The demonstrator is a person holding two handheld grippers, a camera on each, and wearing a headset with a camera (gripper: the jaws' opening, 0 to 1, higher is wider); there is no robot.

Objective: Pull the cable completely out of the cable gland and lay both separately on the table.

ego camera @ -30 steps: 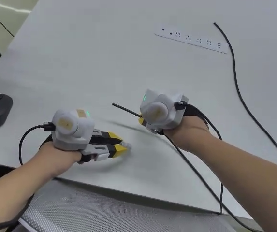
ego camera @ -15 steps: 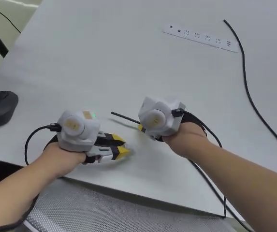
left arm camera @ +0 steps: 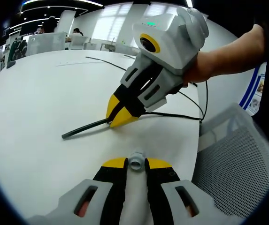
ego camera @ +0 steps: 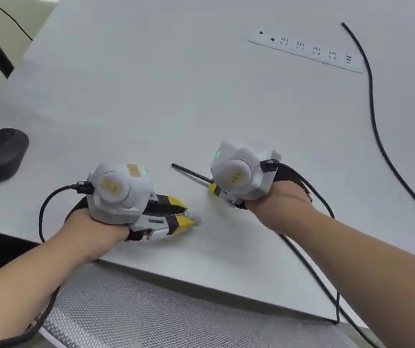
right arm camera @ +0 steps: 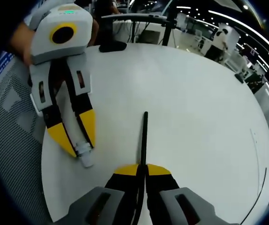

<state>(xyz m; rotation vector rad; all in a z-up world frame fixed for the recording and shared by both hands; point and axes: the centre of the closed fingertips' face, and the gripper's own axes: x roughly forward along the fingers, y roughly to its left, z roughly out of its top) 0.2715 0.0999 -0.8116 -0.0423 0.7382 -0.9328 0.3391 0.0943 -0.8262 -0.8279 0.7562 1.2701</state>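
The small grey cable gland [left arm camera: 135, 161] sits between the yellow tips of my left gripper [left arm camera: 135, 165], which is shut on it low over the white table [ego camera: 156, 87]. In the right gripper view the gland [right arm camera: 84, 153] pokes out past the left gripper [right arm camera: 80, 146]. My right gripper [right arm camera: 142, 169] is shut on the thin black cable [right arm camera: 144, 136], whose free end lies on the table, apart from the gland. From the head view, the left gripper [ego camera: 183, 216] is at the near edge and the right gripper [ego camera: 212, 188] just right of it, with the cable [ego camera: 187, 171] sticking out to the left.
A white power strip [ego camera: 305, 51] lies at the far side, and a black lead [ego camera: 381, 145] runs down the table's right part. A black mouse [ego camera: 3, 152] rests at the left edge. A grey mesh chair [ego camera: 156, 312] stands below the near edge.
The head camera has shifted a little. Both grippers hold about the same places and keep their grips.
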